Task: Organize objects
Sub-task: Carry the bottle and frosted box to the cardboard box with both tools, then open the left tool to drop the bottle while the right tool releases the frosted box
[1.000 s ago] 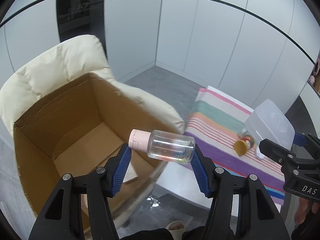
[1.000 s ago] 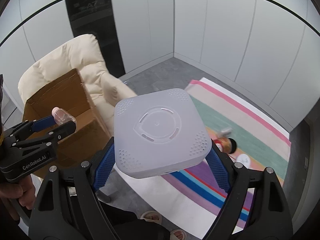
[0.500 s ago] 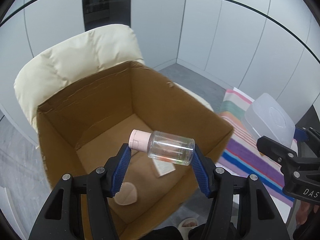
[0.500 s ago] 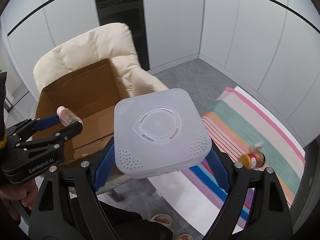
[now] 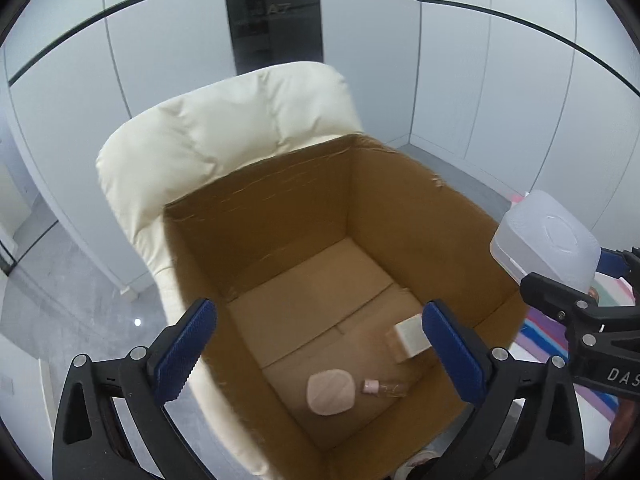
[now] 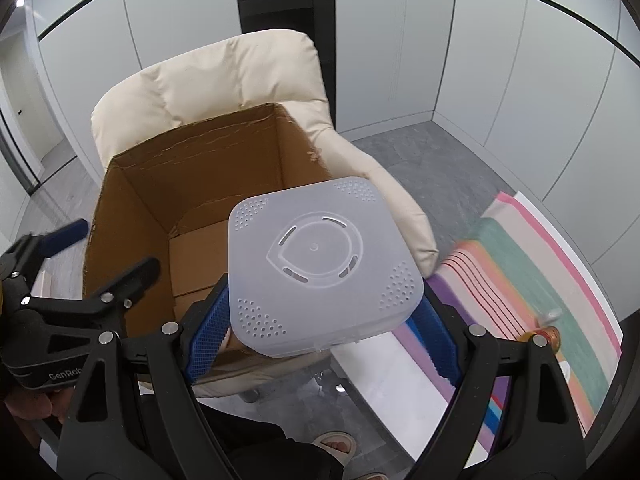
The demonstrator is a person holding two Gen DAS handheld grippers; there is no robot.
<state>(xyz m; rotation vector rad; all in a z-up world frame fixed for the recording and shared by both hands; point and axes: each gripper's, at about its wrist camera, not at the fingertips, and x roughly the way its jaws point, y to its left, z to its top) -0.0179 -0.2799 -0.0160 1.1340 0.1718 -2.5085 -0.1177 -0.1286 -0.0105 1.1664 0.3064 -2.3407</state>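
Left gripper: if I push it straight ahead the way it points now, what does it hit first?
Likely the cardboard box floor: the open left gripper aims into the box, toward bare cardboard beyond the pink pad and small bottle. Depth is uncertain.

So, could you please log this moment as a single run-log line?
left gripper: open above cardboard box | clear bottle: on box floor | right gripper: shut on translucent plastic container
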